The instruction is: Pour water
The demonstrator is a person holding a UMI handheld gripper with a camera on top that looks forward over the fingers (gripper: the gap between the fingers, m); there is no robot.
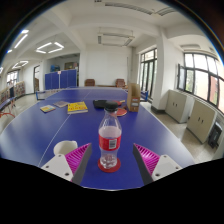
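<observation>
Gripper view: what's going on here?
A hand-held gripper is lined up on a bottle standing upright on a blue table. The bottle stands between the open fingers, with gaps at both sides, so it is not gripped yet. A white cup sits beside the left finger. Pouring has not begun.

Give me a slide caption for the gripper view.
Open gripper straddles a capped water bottle on a blue table, paper cup nearby.

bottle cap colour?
Red, on the water bottle standing between the open hand-held gripper fingers; gripper view.
</observation>
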